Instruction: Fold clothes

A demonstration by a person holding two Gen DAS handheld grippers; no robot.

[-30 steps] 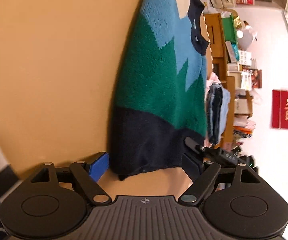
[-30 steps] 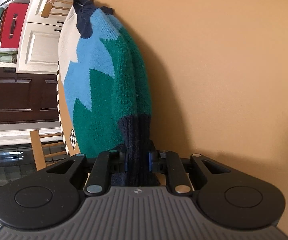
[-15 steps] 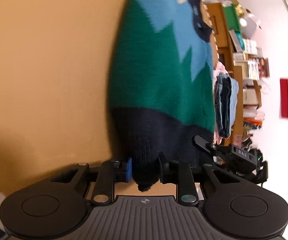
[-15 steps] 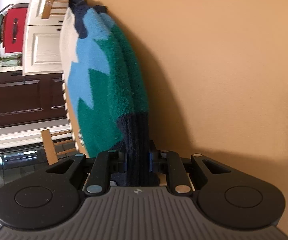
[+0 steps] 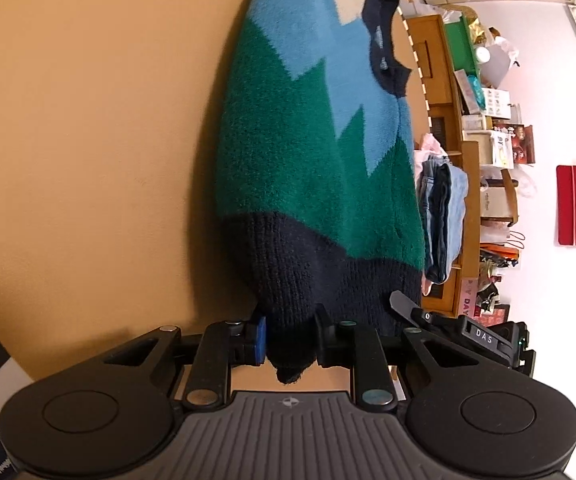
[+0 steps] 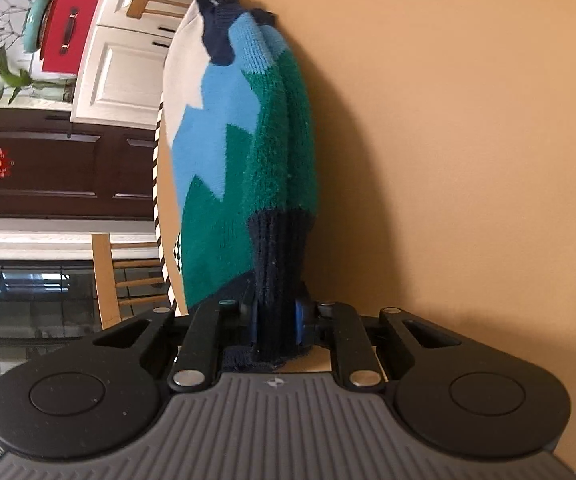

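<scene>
**Now both grippers pinch the sweater**

Both grippers hold the dark blue bottom band of the sweater (image 5: 312, 168). The left gripper (image 5: 290, 338) has its fingers squeezed tight on one corner of the band. The right gripper (image 6: 275, 320) has its fingers squeezed tight on a bunched-up part of the band. From each gripper the sweater stretches away toward 12 o'clock over the tan table (image 5: 87, 140). A stack of folded jeans (image 5: 444, 216) sits at 3 o'clock in the left view, past the table edge.

tan table (image 5: 87, 140) | wooden shelf (image 5: 440, 92) | dark door (image 6: 59, 168)
</scene>
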